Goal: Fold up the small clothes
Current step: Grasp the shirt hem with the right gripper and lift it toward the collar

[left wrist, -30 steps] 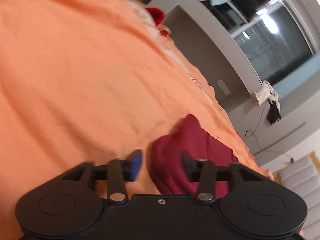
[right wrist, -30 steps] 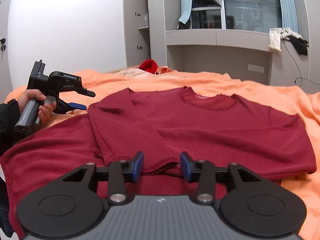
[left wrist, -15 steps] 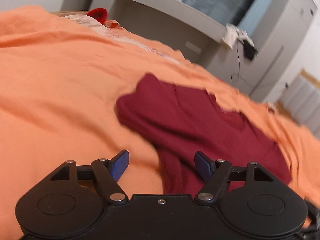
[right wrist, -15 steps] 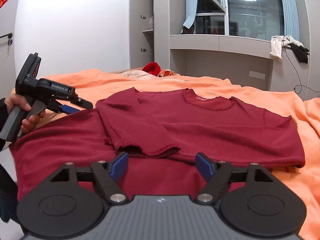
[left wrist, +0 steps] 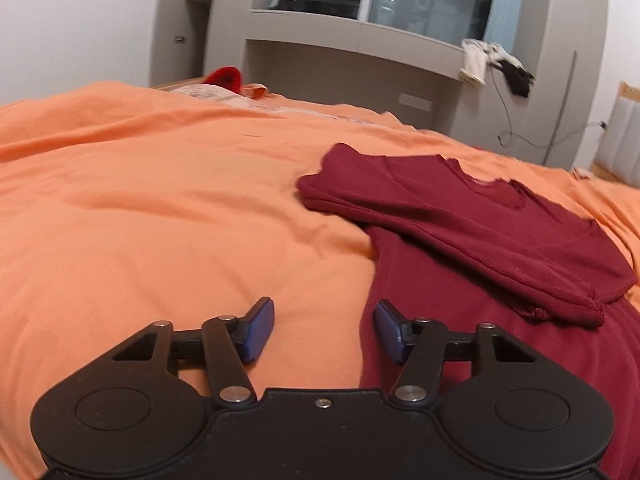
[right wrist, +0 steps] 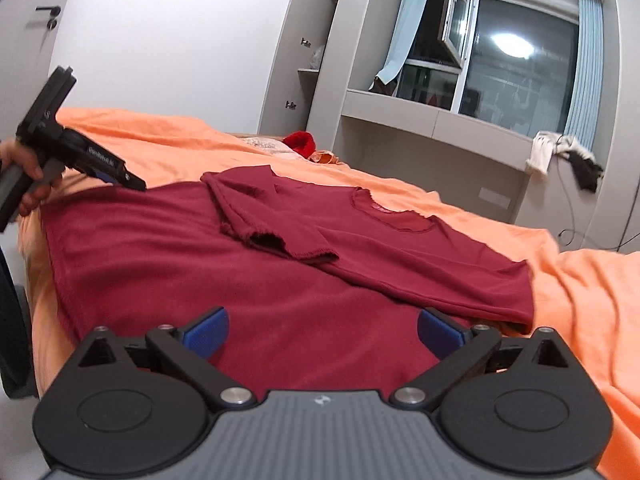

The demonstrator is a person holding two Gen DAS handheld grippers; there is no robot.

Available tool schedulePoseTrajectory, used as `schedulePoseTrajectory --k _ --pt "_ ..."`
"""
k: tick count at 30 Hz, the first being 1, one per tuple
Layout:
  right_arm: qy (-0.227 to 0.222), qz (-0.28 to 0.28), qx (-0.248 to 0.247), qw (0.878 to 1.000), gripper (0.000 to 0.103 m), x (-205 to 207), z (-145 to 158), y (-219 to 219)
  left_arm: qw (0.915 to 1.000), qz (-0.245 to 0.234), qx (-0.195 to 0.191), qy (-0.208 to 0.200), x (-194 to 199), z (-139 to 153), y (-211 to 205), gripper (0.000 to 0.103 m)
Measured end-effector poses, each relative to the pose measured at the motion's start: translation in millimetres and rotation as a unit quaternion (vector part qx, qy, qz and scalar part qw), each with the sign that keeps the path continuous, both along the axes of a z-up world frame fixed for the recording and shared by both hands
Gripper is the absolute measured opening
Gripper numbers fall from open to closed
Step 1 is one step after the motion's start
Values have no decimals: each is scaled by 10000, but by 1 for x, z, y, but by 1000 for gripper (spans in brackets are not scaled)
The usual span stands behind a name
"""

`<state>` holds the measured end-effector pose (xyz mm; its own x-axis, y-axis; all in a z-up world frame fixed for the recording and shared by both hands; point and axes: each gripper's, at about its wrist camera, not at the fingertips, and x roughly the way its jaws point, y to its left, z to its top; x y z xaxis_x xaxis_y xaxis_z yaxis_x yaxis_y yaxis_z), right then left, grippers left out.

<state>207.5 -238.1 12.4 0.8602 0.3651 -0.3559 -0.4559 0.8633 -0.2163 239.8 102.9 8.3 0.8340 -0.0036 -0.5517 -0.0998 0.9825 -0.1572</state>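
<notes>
An orange bedsheet (left wrist: 140,208) covers a bed in front of grey window shelving (right wrist: 436,120). One dark red knit shirt (right wrist: 248,256) lies flat ahead of the two black grippers, one sleeve (right wrist: 272,220) folded across its chest. The left gripper (left wrist: 324,330) and right gripper (right wrist: 322,332) both have their blue pads spread, empty; the shirt's near hem is hidden behind the right gripper.

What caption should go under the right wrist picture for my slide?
Open right gripper hovers over a dark red shirt, one sleeve folded in, on an orange bed.
</notes>
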Motion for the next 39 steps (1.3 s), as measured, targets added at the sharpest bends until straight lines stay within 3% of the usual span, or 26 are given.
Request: schedulePoseTrajectory --k 2,4,6,11,15,17,20,26,28,29,31,32,34,36,39 --pt "9 -24 28 10000 103 -8 -2 -4 9999 141 -58 -59 -10 1 2 50" --pt "1 -10 21 10000 103 -17 -4 -8 9993 367 79 -63 -18 1 2 35" --pt "-48 25 -33 10000 103 -28 -6 -10 9990 411 73 -141 -25 2 2 36" --pt "-192 231 -343 9990 103 -53 -13 -5 9983 367 -119 -441 -48 9 1 60" --pt "-208 485 -922 9943 103 -68 -28 9 9972 325 -111 -659 -70 12 -8 83" --pt "-303 616 -1300 9891 103 -76 -37 18 9967 286 -69 -757 -81 13 -14 87" --pt "-569 725 -2052 9744 103 -86 -55 33 9955 196 -48 -928 -97 14 -22 103" --pt "-1114 417 -3374 9338 101 -92 -90 54 9926 -57 129 -1205 -124 15 -37 102" --pt "-1267 337 -3507 9273 91 -93 -93 56 9921 -192 196 -1225 -130 13 -44 102" --pt "-1314 304 -3500 9270 81 -94 -92 56 9917 -265 237 -1234 -131 13 -47 102" --pt "-1183 360 -3337 9345 72 -96 -89 55 9902 -430 343 -1284 -135 12 -53 102" --pt "-1101 410 -3303 9365 62 -97 -89 55 9893 -513 393 -1309 -136 12 -56 102" --pt "-1139 468 -3327 9349 53 -101 -91 58 9863 -733 485 -1394 -140 12 -63 102" --pt "-1156 561 -3258 9367 33 -105 -90 58 9813 -1014 572 -1534 -146 12 -71 102" --pt "-1137 590 -2880 9490 14 -109 -80 52 9700 -1479 740 -1783 -155 13 -84 102"
